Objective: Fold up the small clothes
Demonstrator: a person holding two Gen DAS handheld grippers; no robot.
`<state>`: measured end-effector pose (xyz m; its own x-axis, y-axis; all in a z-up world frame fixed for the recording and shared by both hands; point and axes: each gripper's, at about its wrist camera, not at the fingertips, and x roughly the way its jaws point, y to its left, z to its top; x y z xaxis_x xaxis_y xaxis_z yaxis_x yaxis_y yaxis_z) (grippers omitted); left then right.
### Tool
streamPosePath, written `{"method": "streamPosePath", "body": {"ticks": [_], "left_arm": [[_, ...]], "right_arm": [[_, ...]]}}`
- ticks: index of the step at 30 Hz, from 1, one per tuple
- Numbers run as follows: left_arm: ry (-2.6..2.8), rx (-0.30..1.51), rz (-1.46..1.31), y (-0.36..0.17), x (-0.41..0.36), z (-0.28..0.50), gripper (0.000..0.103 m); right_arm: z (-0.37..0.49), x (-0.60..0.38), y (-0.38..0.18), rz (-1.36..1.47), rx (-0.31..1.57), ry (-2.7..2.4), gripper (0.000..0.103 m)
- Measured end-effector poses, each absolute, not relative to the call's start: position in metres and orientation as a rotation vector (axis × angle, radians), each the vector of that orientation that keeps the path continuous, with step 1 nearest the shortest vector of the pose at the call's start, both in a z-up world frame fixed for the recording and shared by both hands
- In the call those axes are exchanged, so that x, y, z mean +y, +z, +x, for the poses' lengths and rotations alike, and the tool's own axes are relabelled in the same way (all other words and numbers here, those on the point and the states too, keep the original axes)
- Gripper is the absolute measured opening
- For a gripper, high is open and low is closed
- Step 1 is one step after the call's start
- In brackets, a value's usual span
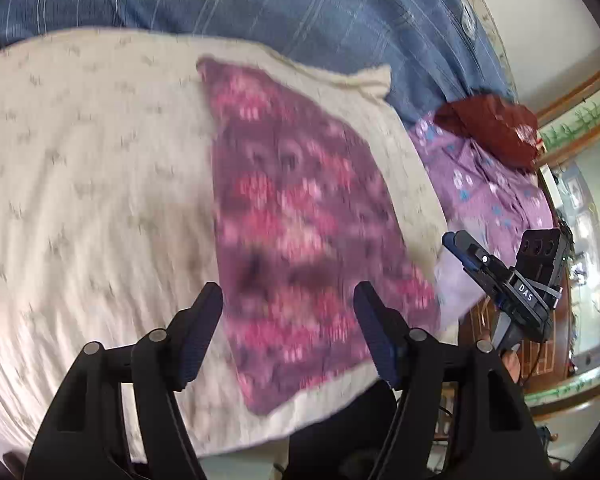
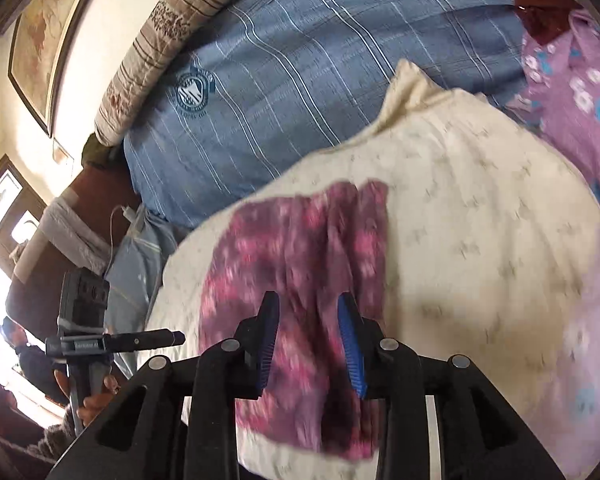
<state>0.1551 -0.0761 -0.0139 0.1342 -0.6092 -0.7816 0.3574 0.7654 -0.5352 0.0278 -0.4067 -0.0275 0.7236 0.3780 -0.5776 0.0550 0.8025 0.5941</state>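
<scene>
Lying flat on a cream, faintly printed cushion cover (image 1: 80, 168), the small purple-and-pink patterned cloth (image 1: 300, 216) is the piece being folded, and both pairs of tongs hang above its near edge.

On the left, the left gripper (image 1: 288, 332) has its jaws standing wide apart with nothing between the pads; the cloth shows below and beyond the gap, and whether the fingertips touch it cannot be told through the blur. From these tongs the cloth runs forward and slightly leftward, its long axis leading away from the fingers toward the blue plaid bedcover (image 1: 300, 8).

On the right, the right gripper (image 2: 308, 340) is partly open. A raised crease of the same cloth (image 2: 300, 264) runs between its blue pads, but the pads do not appear to press on it, so it seems to hold nothing. Here too the cloth stretches straight ahead of the fingers.

Judging from both views, the near short edge lies directly beneath each pair of tongs, about equally close to each hand, so either could take a near corner and carry it forward along the long axis. Off to the right of the tongs lies a lilac flowered garment (image 2: 572, 92), untouched.
</scene>
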Motion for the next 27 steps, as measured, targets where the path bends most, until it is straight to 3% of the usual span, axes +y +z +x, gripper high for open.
{"method": "streamPosePath", "body": {"ticks": [6, 10, 11, 12, 17, 23, 27], "left_arm": [[-0.598, 1.311, -0.278, -0.042, -0.096, 0.217, 0.070], [-0.572, 1.355, -0.300, -0.068, -0.107, 0.226, 0.069], [-0.578, 1.361, -0.321, -0.071, -0.107, 0.227, 0.068], [-0.597, 1.356, -0.339, -0.069, -0.107, 0.225, 0.058], [-0.618, 1.255, -0.342, -0.042, -0.115, 0.225, 0.057], [-0.537, 1.347, -0.289, -0.081, -0.129, 0.244, 0.059], [-0.519, 1.340, -0.274, -0.075, -0.135, 0.241, 0.059]], "right_arm": [[0.119, -0.393, -0.057, 0.728, 0.860, 0.275, 0.032], [0.156, -0.374, -0.085, 0.599, 0.990, 0.172, 0.030], [0.159, -0.373, -0.087, 0.593, 0.989, 0.186, 0.011], [0.161, -0.371, -0.084, 0.582, 0.971, 0.207, 0.007], [0.143, -0.391, -0.034, 0.560, 0.766, 0.221, 0.006], [0.169, -0.400, -0.089, 0.507, 0.943, 0.102, 0.007], [0.165, -0.400, -0.094, 0.516, 0.925, 0.096, 0.009]]}}
